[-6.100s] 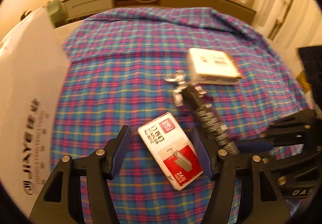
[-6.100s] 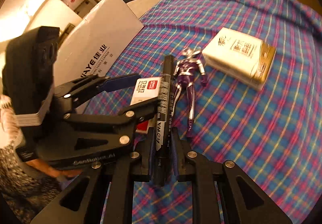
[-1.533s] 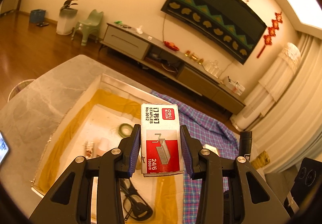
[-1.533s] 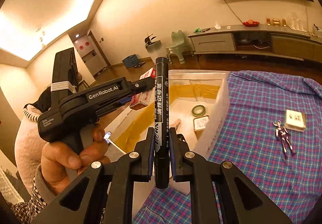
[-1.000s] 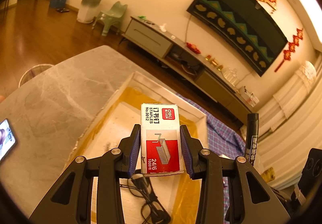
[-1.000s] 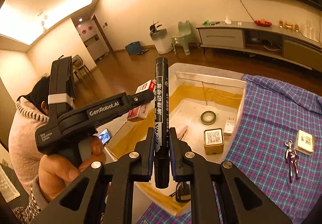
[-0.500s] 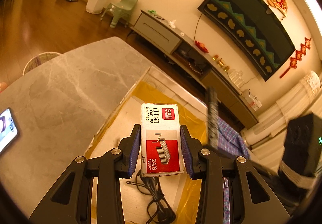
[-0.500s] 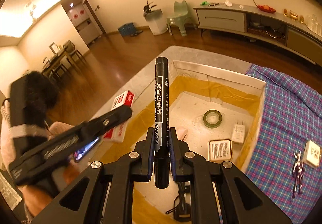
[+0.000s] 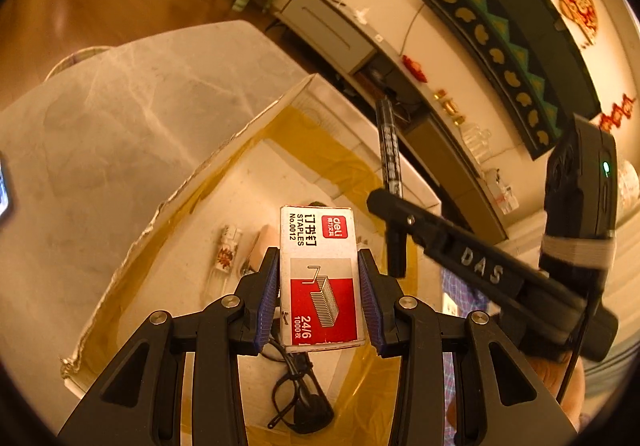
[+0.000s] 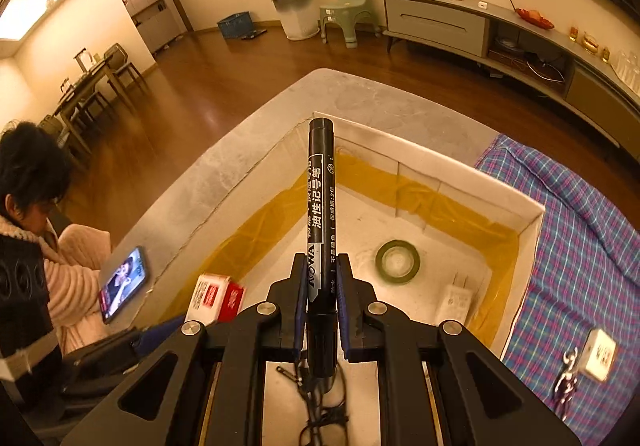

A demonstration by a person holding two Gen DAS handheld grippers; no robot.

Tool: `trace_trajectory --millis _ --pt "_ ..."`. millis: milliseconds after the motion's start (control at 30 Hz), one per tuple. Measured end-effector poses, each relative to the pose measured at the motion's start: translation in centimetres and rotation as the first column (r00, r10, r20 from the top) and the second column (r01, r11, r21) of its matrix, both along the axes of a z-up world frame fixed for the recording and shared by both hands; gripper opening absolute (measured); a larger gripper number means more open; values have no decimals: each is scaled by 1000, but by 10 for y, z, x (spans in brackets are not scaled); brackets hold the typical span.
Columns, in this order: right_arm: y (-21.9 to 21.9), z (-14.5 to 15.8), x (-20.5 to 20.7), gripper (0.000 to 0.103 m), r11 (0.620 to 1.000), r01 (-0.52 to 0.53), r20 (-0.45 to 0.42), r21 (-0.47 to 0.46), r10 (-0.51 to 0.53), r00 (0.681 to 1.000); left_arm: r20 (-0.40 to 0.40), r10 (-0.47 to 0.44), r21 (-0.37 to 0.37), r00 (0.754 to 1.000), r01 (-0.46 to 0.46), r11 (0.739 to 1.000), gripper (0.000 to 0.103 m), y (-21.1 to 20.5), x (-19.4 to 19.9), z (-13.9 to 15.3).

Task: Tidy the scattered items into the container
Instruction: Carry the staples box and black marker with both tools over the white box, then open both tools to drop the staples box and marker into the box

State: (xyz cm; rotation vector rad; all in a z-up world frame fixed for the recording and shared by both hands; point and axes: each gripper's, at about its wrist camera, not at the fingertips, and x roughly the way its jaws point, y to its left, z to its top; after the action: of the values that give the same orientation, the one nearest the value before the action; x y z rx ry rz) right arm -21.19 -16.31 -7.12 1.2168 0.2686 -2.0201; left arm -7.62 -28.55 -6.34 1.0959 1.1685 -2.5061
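Observation:
My left gripper point(image 9: 319, 298) is shut on a red and white box of staples point(image 9: 318, 278), held above the open white cardboard box point(image 9: 176, 197) lined with yellow tape. My right gripper point(image 10: 320, 308) is shut on a black marker point(image 10: 319, 213) that stands up between its pads, also over the box point(image 10: 532, 221). From the left wrist view the right gripper point(image 9: 394, 205) and its marker point(image 9: 390, 149) cross in from the right. The right wrist view catches the staples box point(image 10: 216, 298) at lower left.
Inside the box lie a roll of tape point(image 10: 397, 261), a white charger plug point(image 10: 454, 302), black glasses point(image 9: 298, 402) and a small tube point(image 9: 226, 256). On the plaid cloth point(image 10: 580, 238) remain a silver toy figure point(image 10: 566, 380) and a small white box point(image 10: 600, 354). A seated person point(image 10: 36, 230) and phone point(image 10: 122, 284) are at left.
Both grippers have sunk toward the box and the right one has swung over it, moving in beside the left gripper. Both grips are unchanged.

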Motion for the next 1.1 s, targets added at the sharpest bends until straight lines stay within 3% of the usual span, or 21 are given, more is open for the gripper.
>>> trace_trajectory --millis 367,733,800,833,867,1100 --pt "-31 -19 -13 15 985 -122 24 123 120 992 61 -39 27 997 38 999 40 21 -14 -18" --pt "-44 -38 -20 15 974 -154 24 164 152 988 70 -36 100 997 29 995 42 19 -25 -29" --pt "-42 -38 -24 20 977 -141 13 161 140 990 71 -38 129 997 29 991 48 19 -25 -31" --pt "-41 -38 -26 29 979 -128 9 156 128 992 73 -38 137 997 27 990 49 19 -25 -32" --pt "-40 -38 -28 32 982 -117 9 145 117 993 74 -36 141 997 25 990 49 19 -24 -32" --pt "-23 -32 -26 33 988 -109 7 113 109 994 58 -11 208 998 -1 978 50 12 -16 -31"
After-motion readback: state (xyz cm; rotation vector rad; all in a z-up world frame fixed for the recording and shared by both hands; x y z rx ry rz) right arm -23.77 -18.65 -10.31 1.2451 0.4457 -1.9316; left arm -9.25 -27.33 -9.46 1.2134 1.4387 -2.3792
